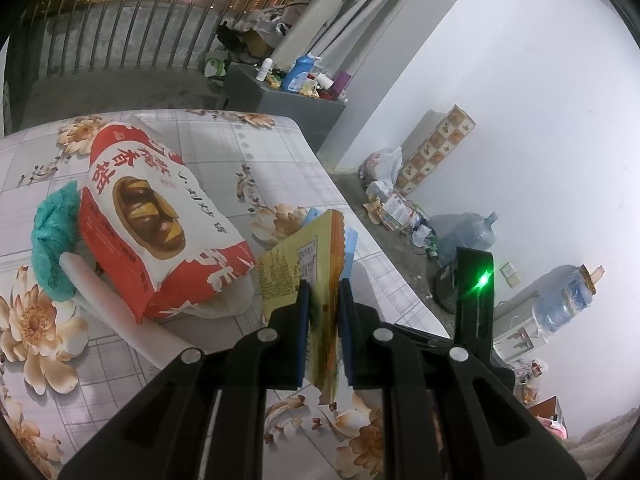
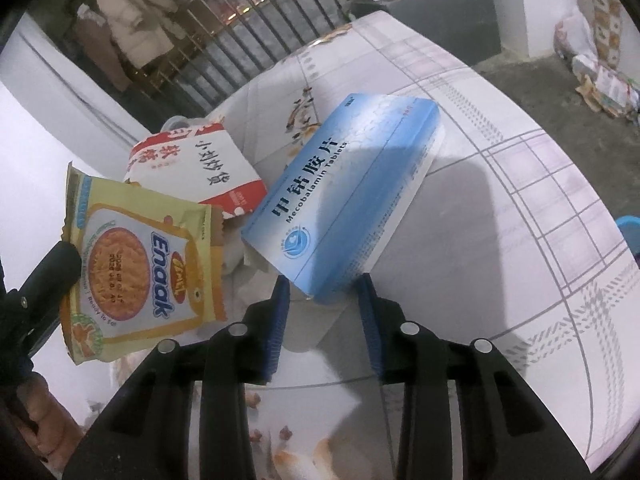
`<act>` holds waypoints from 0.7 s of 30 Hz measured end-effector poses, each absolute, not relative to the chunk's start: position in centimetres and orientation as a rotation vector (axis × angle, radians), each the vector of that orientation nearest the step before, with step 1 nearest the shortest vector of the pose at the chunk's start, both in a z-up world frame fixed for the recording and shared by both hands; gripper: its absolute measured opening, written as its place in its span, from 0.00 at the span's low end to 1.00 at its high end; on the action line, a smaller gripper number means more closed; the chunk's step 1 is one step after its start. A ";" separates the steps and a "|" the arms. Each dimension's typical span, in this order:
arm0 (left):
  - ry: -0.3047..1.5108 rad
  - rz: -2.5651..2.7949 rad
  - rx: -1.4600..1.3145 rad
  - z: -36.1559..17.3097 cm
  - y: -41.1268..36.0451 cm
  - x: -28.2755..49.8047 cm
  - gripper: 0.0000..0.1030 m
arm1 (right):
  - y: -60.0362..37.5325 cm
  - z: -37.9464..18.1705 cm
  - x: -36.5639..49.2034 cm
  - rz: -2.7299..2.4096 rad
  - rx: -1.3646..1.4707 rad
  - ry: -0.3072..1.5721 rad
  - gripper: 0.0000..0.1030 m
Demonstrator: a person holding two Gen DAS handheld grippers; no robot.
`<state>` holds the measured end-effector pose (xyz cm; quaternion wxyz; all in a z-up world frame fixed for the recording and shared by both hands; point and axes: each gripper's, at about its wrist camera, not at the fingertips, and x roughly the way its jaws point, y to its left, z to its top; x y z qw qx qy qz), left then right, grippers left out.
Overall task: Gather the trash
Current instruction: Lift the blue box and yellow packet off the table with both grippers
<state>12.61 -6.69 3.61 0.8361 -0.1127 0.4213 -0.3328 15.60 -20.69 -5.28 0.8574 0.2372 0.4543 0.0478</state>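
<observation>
Well, pkt (image 1: pixel 316 272) edge-on btwn tongs (image 1: pixel 324 292)

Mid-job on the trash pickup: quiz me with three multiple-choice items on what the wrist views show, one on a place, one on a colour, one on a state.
1. Where is the red and white snack bag?
A. On the floral tablecloth
B. On the floor
C. In the right gripper

2. What colour is the tablet box?
A. Green
B. Blue and white
C. Black

3. What is the left gripper doing?
A. Standing empty
B. Gripping the box
C. Pinching the yellow noodle packet

Answers: 1 A, it lies on the cloth. 2 B, blue fading to white. 3 C, the jaws clamp the packet's edge.
</observation>
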 end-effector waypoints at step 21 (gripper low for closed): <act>0.897 -0.746 -0.184 3.7 -9.3 12.6 0.13 | -26.1 -4.1 12.7 -0.002 0.529 0.888 0.30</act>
